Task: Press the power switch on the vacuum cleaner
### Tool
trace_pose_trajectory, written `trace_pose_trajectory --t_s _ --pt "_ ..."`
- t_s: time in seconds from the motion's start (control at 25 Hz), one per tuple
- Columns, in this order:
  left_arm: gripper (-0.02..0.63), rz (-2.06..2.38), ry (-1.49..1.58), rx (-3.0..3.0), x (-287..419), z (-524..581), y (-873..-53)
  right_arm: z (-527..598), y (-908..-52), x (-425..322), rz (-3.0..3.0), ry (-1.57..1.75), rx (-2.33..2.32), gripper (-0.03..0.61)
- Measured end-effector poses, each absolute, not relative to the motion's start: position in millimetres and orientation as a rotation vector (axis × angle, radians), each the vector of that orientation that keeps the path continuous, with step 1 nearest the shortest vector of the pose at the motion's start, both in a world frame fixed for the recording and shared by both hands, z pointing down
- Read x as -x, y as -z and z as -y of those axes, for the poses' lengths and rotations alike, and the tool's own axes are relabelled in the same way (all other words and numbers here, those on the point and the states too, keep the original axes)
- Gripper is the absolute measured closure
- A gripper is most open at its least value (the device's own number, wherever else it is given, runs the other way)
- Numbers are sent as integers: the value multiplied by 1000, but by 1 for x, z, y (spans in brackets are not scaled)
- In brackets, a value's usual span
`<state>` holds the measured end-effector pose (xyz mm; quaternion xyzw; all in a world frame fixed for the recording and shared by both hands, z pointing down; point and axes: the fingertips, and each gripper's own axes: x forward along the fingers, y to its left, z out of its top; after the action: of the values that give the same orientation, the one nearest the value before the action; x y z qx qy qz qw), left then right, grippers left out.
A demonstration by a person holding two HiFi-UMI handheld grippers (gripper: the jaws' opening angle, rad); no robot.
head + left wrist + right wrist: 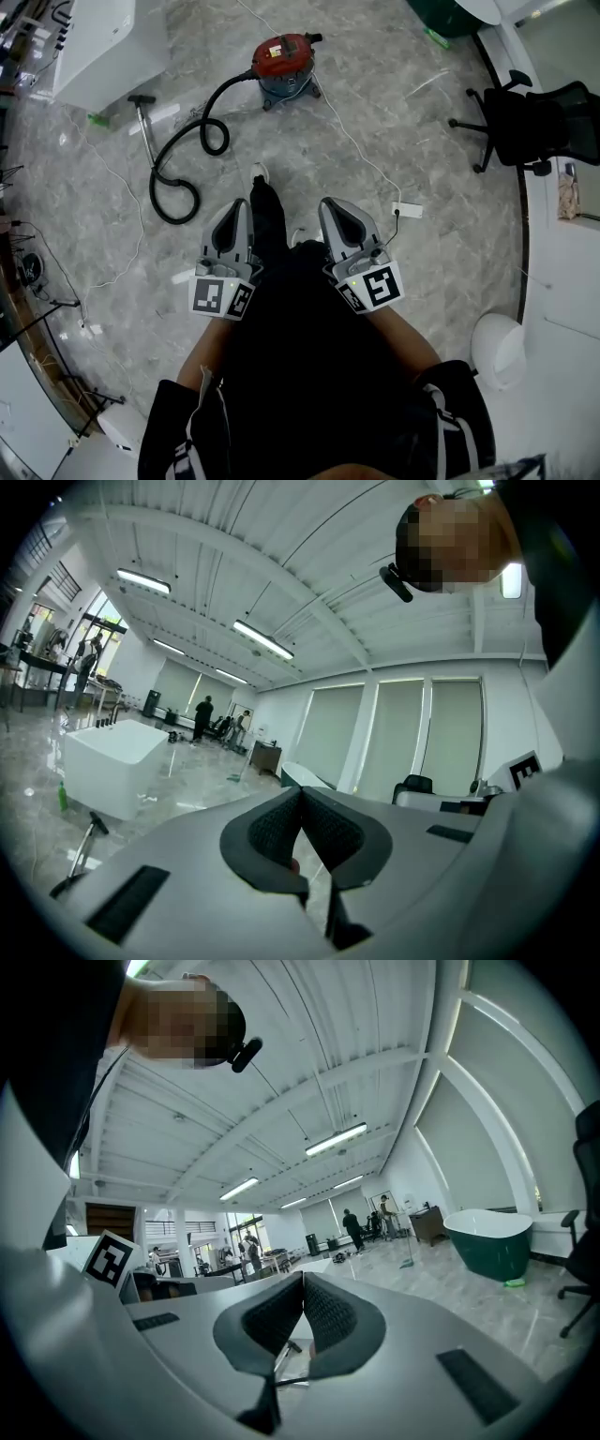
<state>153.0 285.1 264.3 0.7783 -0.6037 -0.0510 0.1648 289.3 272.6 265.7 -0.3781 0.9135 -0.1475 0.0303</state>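
The left gripper (240, 208) and the right gripper (332, 206) are held side by side, close to the person's body, both pointing toward 12 o'clock in the head view. In the left gripper view the two jaws meet at their tips with nothing between them; the right gripper view shows the same condition, jaws together and empty. The vacuum cleaner (284, 64), a canister with a red top and a blue-grey base, stands on the grey marble floor (403, 122) at 12 o'clock from the grippers and well apart from both. Its power switch is too small to make out. A black hose (178, 164) leaves the canister and loops across the floor toward 10 o'clock, ending near a floor nozzle (142, 101). A white power strip (408, 210) lies on the floor just beside the right gripper, at 3 o'clock from it. A black office chair (525, 122) stands at 2 o'clock, and a white block (103, 42) at 11 o'clock.
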Motion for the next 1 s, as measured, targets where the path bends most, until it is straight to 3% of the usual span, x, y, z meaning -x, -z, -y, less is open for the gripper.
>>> trace_pose_trajectory --t_s 0.4,0.64,1.0 --pt "600 1639 167 -2383 -134 -176 -255 -174 -268 -265 -2804 417 1248 560" --pt "600 1704 224 -2293 -69 -107 -246 -84 -287 -203 -2807 638 1281 560" --pt "600 1691 311 -2324 0 -22 -238 9 -284 -115 -2915 539 1231 560"
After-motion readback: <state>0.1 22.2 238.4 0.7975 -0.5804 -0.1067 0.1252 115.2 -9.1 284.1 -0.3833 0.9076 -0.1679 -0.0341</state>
